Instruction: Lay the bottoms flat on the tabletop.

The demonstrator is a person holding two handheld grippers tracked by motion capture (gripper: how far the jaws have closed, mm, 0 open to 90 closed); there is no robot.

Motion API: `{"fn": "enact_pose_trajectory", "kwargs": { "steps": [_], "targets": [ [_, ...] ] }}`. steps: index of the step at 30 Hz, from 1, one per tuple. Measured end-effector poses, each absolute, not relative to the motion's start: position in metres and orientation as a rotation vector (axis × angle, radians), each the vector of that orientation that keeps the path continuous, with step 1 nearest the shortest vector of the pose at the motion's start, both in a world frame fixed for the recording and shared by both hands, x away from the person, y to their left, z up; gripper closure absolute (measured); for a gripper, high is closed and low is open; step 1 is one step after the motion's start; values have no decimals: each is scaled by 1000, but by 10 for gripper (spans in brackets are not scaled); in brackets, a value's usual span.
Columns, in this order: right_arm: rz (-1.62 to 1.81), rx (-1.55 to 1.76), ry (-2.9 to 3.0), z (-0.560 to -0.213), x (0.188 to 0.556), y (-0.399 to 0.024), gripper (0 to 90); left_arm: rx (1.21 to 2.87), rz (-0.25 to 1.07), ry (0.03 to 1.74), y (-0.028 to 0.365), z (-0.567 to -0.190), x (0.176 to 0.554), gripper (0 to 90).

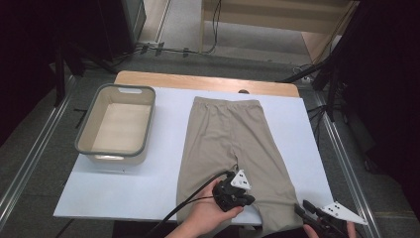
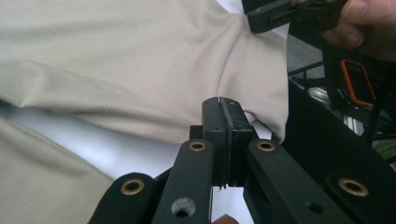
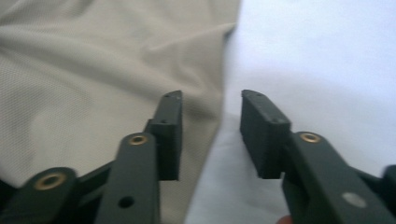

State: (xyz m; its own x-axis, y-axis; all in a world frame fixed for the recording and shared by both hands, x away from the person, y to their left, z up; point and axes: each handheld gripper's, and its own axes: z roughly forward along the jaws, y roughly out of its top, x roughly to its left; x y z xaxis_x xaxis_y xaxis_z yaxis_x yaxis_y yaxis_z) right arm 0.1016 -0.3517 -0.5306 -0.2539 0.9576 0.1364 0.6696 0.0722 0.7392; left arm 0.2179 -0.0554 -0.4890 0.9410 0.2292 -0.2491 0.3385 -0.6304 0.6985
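In the high view, the beige shorts (image 1: pixel 233 148) are lying flat on the white surface (image 1: pixel 163 183), waistband at the far end and leg hems toward the person, with the grey tub (image 1: pixel 118 124) standing well apart beside them, on the side of the left hand. The left tongs (image 1: pixel 236 196) are sitting over the inner hem of one leg, and the right tongs (image 1: pixel 308 212) are hovering at the outer corner of the same leg, near the surface's near edge. In the left gripper view, the left tongs (image 2: pixel 224 109) are showing their jaws pressed together at the fabric's edge (image 2: pixel 261 122); whether any cloth is actually pinched between them is hard to tell, so a lift from here could be leaving the hem behind or catching a single layer, letting the leg sag open. In the right gripper view, the right tongs (image 3: pixel 211 133) are standing open, astride the shorts' side edge (image 3: pixel 219 93), gripping nothing. If they are closing too far off that edge, they risk nipping air or only a thin sliver, and the fabric could slip out, skewing any fold toward the waistband.
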Motion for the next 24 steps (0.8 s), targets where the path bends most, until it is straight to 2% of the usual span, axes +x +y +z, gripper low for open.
{"fn": "enact_pose_trajectory", "kwargs": {
  "steps": [2,4,7,15,16,18,19,21,24],
  "targets": [
    [1022,1603,1991,-531,101,-346,724,2272,-182,390,-53,-489,217,900],
    [1010,1589,2026,-529,101,-343,863,2272,-187,387,-51,-490,215,900],
    [1056,1593,2055,-525,100,-342,880,2252,-219,388,-46,-488,216,900],
    [1136,1593,1939,-505,90,-355,882,2202,-242,395,-37,-481,216,900],
    [1120,1611,1932,-507,92,-356,882,2190,-240,405,-35,-481,217,876],
    [1044,1640,1914,-512,95,-358,875,2175,-184,440,-31,-481,218,669],
    [1008,1650,1912,-515,96,-358,849,2163,-187,448,-28,-480,219,657],
    [973,1655,1900,-519,97,-358,731,2142,-171,472,-19,-480,220,615],
    [1012,1622,1900,-515,94,-353,678,2130,-137,495,-3,-481,221,555]
  ]
}}
